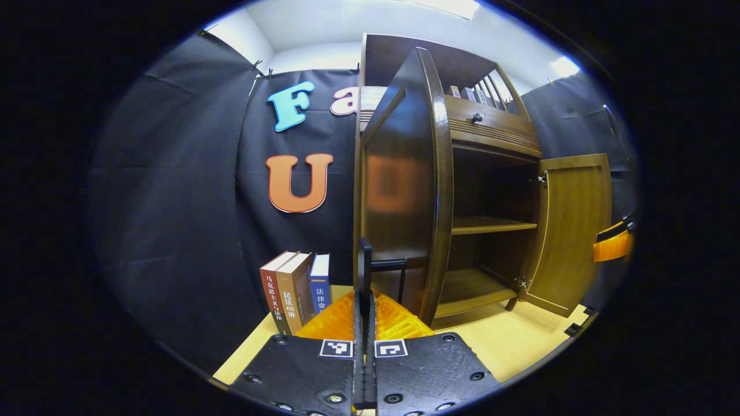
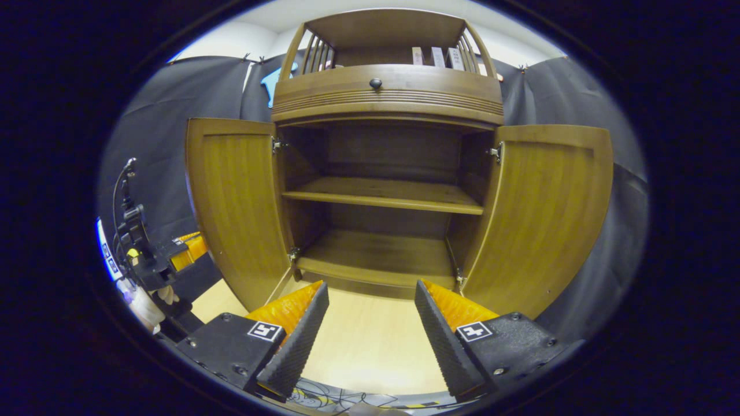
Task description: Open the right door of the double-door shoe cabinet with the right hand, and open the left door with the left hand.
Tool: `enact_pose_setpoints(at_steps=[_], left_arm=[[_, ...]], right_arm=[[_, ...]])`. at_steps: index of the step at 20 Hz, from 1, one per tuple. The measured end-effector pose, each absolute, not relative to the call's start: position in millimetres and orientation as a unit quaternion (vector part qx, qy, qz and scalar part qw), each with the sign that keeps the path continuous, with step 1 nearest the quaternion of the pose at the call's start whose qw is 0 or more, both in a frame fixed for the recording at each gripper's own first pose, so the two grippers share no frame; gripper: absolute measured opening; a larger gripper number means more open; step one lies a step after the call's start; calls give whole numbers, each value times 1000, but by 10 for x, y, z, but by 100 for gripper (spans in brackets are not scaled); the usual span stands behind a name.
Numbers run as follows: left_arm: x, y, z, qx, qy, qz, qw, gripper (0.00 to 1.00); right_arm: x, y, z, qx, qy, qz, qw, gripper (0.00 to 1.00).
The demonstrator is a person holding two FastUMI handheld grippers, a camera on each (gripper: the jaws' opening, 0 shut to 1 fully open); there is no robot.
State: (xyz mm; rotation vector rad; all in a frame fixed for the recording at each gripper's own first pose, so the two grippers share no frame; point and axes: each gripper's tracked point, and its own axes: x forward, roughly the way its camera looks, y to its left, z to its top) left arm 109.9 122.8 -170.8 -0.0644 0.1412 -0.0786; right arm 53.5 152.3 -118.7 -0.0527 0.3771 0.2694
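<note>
Left gripper view: left gripper (image 1: 365, 323) was closed, fingers pressed together with nothing between them. Left door (image 1: 404, 190) stood just ahead and slightly right of the tips, swung out edge-on, not touched. Past it, the shoe cabinet (image 1: 491, 173) was open, inner shelf (image 1: 491, 224) bare. Right door (image 1: 572, 231) was swung wide, far right. Three books (image 1: 295, 292) stood upright ahead-left of the fingers, on the table (image 1: 509, 341).

Right gripper view: right gripper (image 2: 370, 323) was wide open, holding nothing, fingers apart over the tabletop. Cabinet sat straight ahead, both doors open: one door ahead-left, the other ahead-right. Drawer knob (image 2: 376, 83) up top, centred. The other gripper, with a gloved hand (image 2: 144, 303) on it, was far left, clear of the door.
</note>
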Motion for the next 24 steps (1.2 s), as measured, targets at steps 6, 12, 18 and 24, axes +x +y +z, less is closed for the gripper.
enact_pose_setpoints(at_steps=[6,12,18,24], left_arm=[[1149,1572,-1741,-21,69,-57,996,8],[1183,1780,-1764,-39,79,-105,991,0],[1164,1810,-1774,-50,90,-123,987,2],[970,1985,-1764,-30,104,-105,989,71]], right_arm=[[537,1501,-1139,-21,179,131,975,95],[541,1384,-1047,-16,162,113,980,95],[589,1336,-994,-18,156,106,982,95],[656,1294,-966,-24,148,109,983,95]])
